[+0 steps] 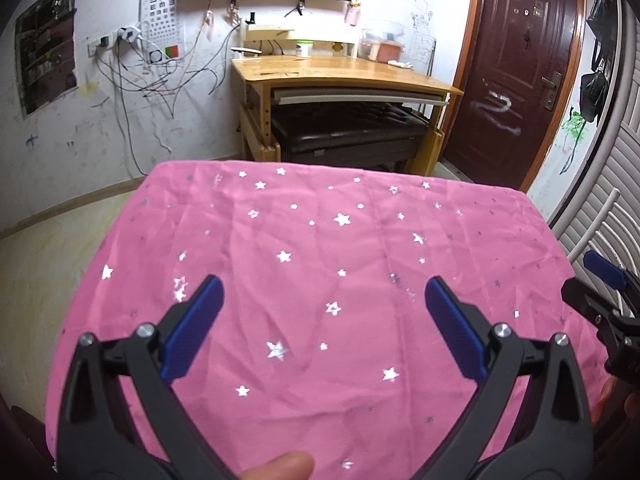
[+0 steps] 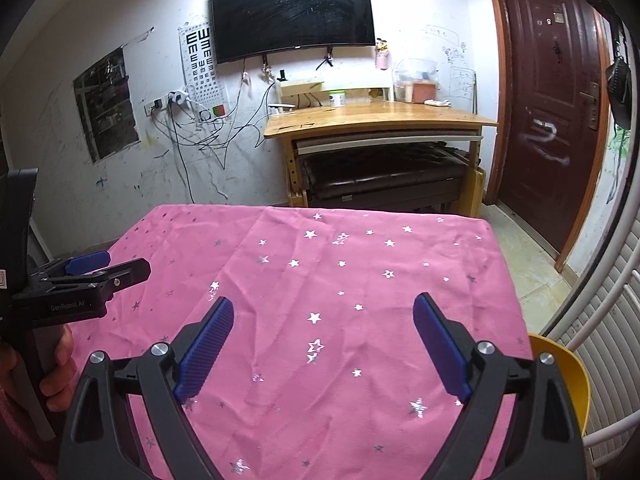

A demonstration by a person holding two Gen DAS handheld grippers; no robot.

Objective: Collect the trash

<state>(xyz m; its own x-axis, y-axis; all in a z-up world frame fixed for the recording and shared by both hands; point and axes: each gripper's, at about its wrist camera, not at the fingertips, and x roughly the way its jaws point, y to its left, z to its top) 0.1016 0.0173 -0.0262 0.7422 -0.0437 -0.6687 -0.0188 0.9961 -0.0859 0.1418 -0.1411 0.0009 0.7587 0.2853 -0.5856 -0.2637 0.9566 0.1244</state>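
Note:
A pink cloth with silver stars (image 1: pixel 320 264) covers the table in front of me; it also fills the right wrist view (image 2: pixel 320 288). I see no trash on it in either view. My left gripper (image 1: pixel 323 285) is open and empty above the near part of the cloth. My right gripper (image 2: pixel 323 307) is open and empty above the cloth too. The right gripper shows at the right edge of the left wrist view (image 1: pixel 608 292). The left gripper shows at the left edge of the right wrist view (image 2: pixel 88 276).
A wooden desk (image 1: pixel 340 72) with a black bench (image 1: pixel 344 132) under it stands against the far wall. A dark red door (image 1: pixel 516 68) is at the right. A yellow chair (image 2: pixel 568 376) and a white slatted panel (image 2: pixel 608 344) are at the table's right side.

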